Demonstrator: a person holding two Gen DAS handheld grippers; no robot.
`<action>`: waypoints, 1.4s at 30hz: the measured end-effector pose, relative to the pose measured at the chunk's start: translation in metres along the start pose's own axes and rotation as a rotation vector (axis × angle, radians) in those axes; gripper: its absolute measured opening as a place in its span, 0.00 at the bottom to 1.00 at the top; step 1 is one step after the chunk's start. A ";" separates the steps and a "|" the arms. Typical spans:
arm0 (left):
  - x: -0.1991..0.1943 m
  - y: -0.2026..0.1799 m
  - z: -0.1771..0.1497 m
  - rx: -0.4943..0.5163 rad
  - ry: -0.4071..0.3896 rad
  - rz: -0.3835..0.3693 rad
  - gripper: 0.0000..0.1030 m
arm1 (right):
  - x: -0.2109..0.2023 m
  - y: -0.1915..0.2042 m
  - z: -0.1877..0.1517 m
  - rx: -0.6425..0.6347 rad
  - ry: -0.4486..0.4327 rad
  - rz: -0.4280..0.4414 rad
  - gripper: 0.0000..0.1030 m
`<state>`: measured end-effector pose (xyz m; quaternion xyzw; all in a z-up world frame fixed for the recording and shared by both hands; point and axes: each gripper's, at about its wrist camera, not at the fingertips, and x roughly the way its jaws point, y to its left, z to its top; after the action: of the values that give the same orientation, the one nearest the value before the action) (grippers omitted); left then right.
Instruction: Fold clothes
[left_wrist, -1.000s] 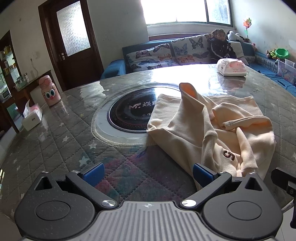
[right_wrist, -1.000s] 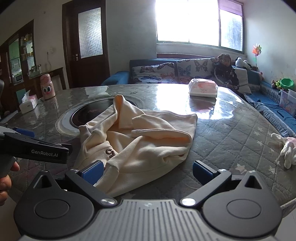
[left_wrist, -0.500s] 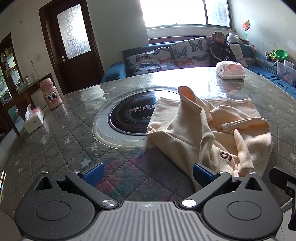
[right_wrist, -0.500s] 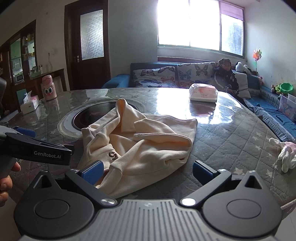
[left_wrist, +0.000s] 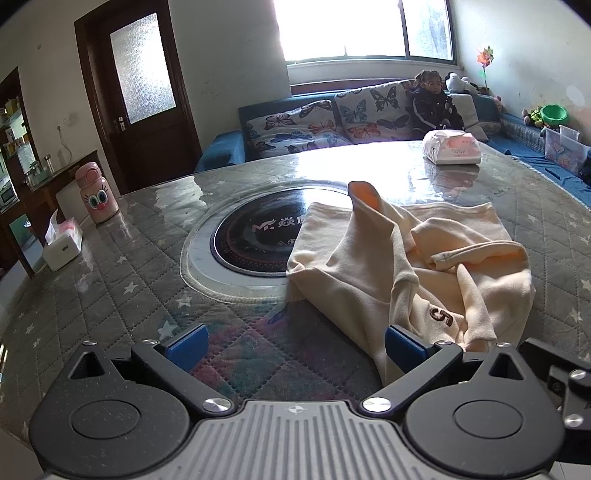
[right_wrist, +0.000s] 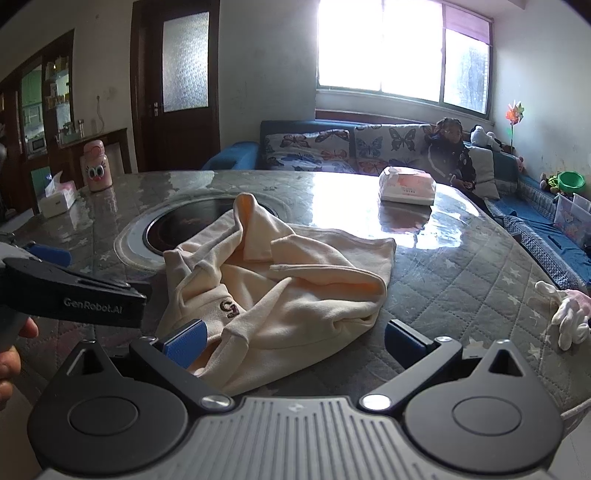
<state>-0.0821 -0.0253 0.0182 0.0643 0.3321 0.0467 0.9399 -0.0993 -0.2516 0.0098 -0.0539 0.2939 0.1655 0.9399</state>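
Note:
A cream sweatshirt (left_wrist: 399, 266) lies crumpled on the quilted table, a sleeve cuff sticking up at its far side. It also shows in the right wrist view (right_wrist: 280, 284), with a brown "5" patch near its front. My left gripper (left_wrist: 295, 343) is open and empty, its right finger beside the garment's near edge. My right gripper (right_wrist: 295, 339) is open and empty, just in front of the garment's near hem. The left gripper's body (right_wrist: 74, 299) shows at the left of the right wrist view.
A round black hotplate (left_wrist: 258, 232) is set in the table (left_wrist: 110, 280), partly under the garment. A tissue pack (right_wrist: 406, 184) lies at the far side. A pink bottle (left_wrist: 96, 194) and a tissue box (left_wrist: 62, 247) stand far left. A white glove (right_wrist: 569, 321) lies at the right edge.
Both grippers have risen and tilted a little, so the garment sits lower in each view. The sweatshirt has not moved. Both stay open.

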 end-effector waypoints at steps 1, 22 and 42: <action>0.000 0.000 0.000 0.000 -0.002 -0.002 1.00 | 0.002 -0.001 0.000 -0.003 0.007 -0.003 1.00; 0.012 -0.008 0.015 0.036 0.011 -0.033 1.00 | 0.022 -0.021 0.003 -0.019 0.078 -0.062 1.00; 0.023 -0.009 0.027 0.044 0.022 -0.045 1.00 | 0.034 -0.024 0.015 -0.025 0.110 -0.114 1.00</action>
<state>-0.0471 -0.0341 0.0236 0.0769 0.3447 0.0192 0.9354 -0.0572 -0.2621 0.0030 -0.0910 0.3393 0.1121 0.9295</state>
